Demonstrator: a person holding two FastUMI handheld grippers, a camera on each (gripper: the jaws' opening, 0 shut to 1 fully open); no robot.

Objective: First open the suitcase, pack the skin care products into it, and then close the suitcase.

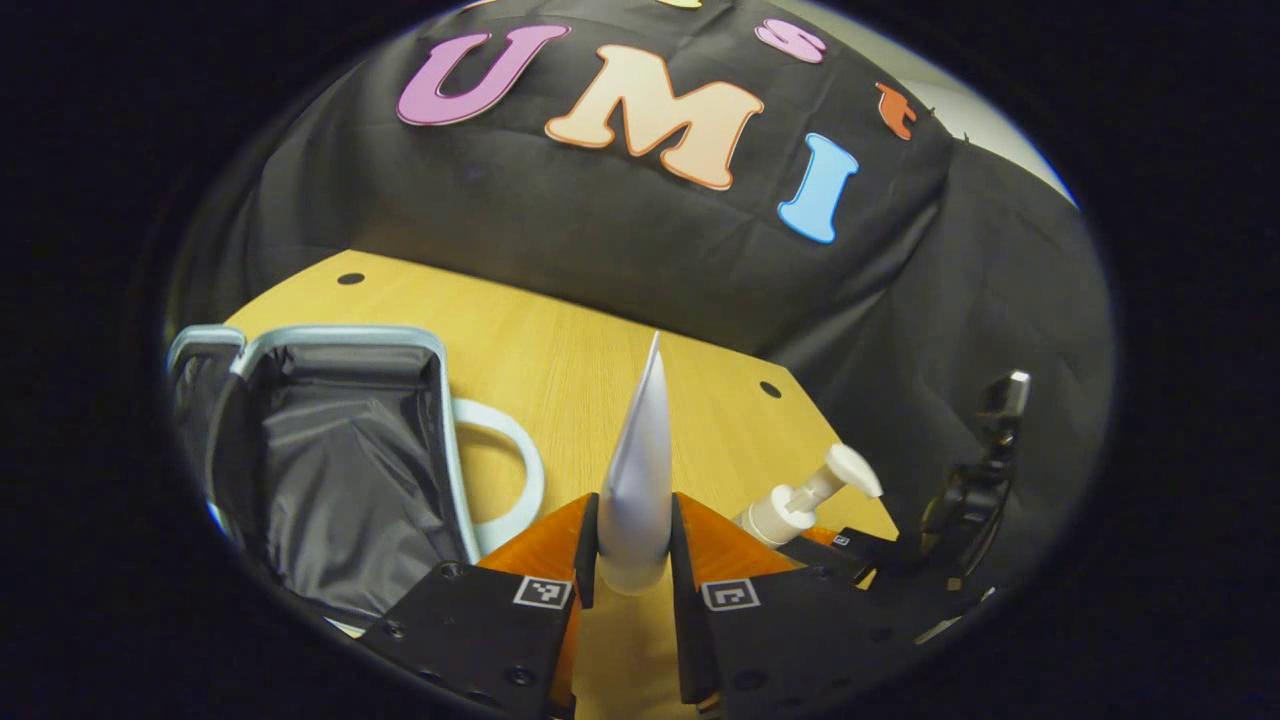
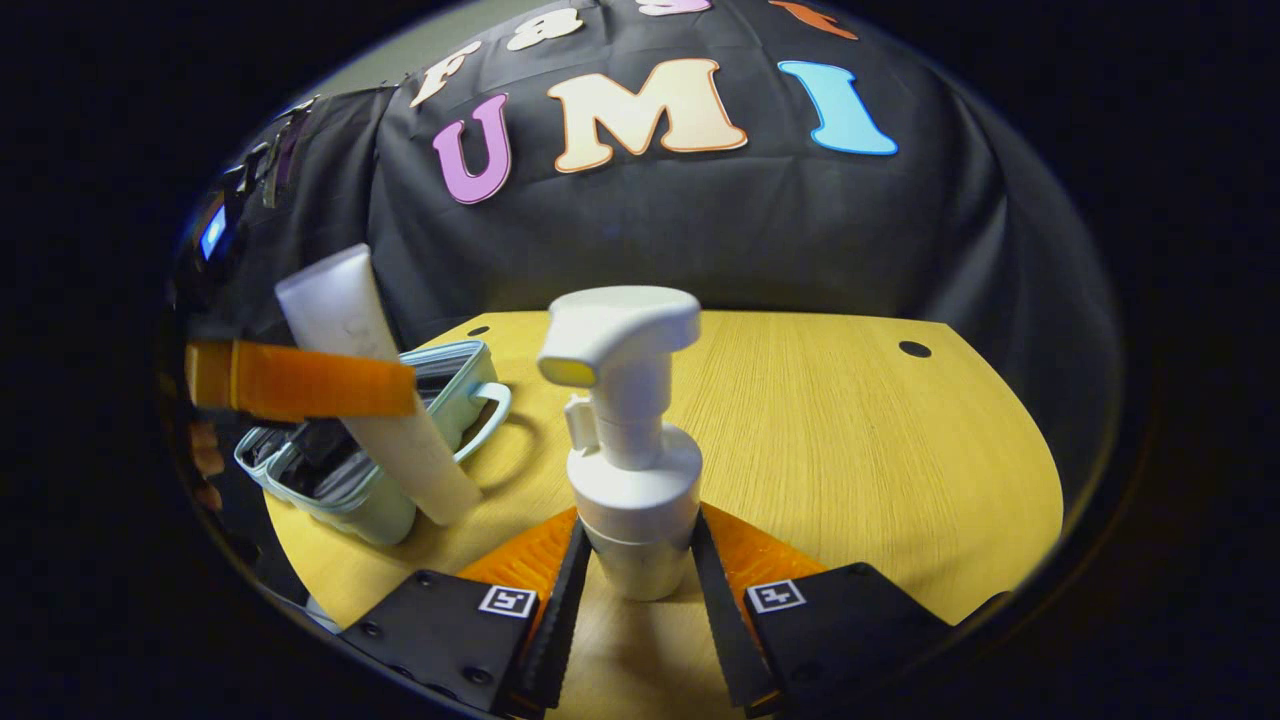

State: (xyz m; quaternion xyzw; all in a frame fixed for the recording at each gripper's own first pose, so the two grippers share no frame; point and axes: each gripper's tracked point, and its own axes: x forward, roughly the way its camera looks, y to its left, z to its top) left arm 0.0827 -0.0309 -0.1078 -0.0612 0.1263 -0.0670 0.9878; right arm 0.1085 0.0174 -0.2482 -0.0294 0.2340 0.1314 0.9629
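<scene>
Claws both loaded: left gripper (image 1: 633, 560) pinches a soft, light tube (image 1: 640, 470) near its cap; right gripper (image 2: 640, 570) clamps a stiff pump bottle (image 2: 632, 440) low on its slick body; open suitcase (image 1: 330, 470) at nine o'clock

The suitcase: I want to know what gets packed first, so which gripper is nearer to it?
Left. The left gripper, shut on the white tube, is right beside the open suitcase. The right gripper, shut on the pump bottle, is farther off across the table.
</scene>
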